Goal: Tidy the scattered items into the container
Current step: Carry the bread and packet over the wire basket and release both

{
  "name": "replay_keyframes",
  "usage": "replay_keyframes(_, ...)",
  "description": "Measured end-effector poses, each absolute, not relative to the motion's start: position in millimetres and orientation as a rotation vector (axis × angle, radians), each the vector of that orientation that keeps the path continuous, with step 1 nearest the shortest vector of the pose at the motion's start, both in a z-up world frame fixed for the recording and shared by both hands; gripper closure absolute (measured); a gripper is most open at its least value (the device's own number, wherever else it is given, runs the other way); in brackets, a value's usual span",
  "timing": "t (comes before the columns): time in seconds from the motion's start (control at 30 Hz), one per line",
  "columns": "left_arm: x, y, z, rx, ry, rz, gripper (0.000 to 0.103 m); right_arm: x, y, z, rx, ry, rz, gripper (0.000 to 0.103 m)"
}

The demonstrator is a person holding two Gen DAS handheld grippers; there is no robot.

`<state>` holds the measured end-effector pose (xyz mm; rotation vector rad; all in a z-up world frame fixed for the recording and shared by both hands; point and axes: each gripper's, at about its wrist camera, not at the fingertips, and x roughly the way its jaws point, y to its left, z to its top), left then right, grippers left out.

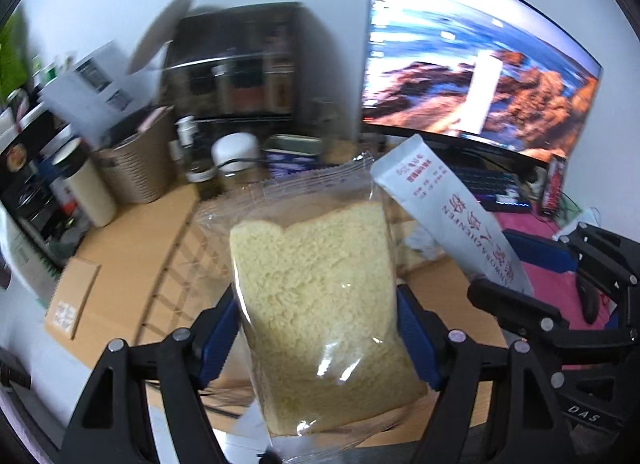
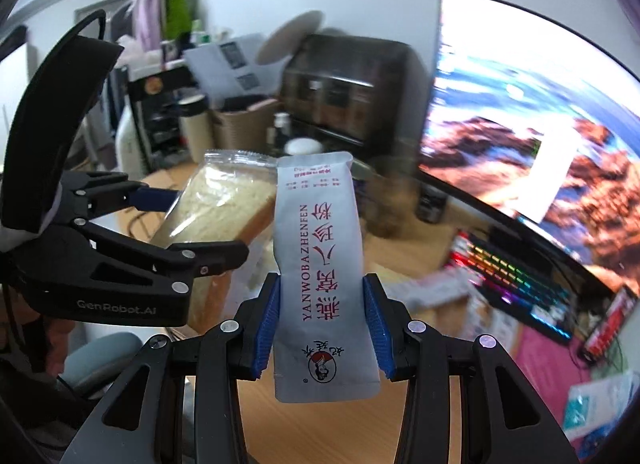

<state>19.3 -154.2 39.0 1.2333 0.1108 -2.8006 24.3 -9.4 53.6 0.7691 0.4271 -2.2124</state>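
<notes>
The left tool [image 1: 320, 328] clenched the bagged bread [image 1: 320, 304], the right tool [image 2: 326, 328] the white sachet [image 2: 320, 264]; both packets hung clear above the desk [image 1: 140, 248].

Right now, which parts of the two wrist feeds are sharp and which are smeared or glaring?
Left wrist: the bagged bread slice in the left tool is sharp with plastic glare, the shelf behind smeared. Right wrist: the white sachet in the right tool reads clearly; monitor and keyboard streak.
</notes>
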Motion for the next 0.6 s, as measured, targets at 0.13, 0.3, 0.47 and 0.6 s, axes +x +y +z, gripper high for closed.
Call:
replay_keyframes(0.13,22,-184,32,1.224,0.150,-2.755,0.025,24,-43,47,0.770,0.443,-2.166,0.060)
replay_keyframes(0.3,17,-207,16,1.260,0.192,-2.723,0.025,22,-71,33,0.807,0.474,-2.120,0.060)
replay_keyframes(0.47,16,-213,10,1.263,0.189,-2.714,0.024,15,-81,23,0.842,0.478,-2.101,0.060)
replay_keyframes(0.6,12,-213,7,1.288,0.145,-2.682,0.023,12,-84,21,0.834,0.489,-2.112,0.053)
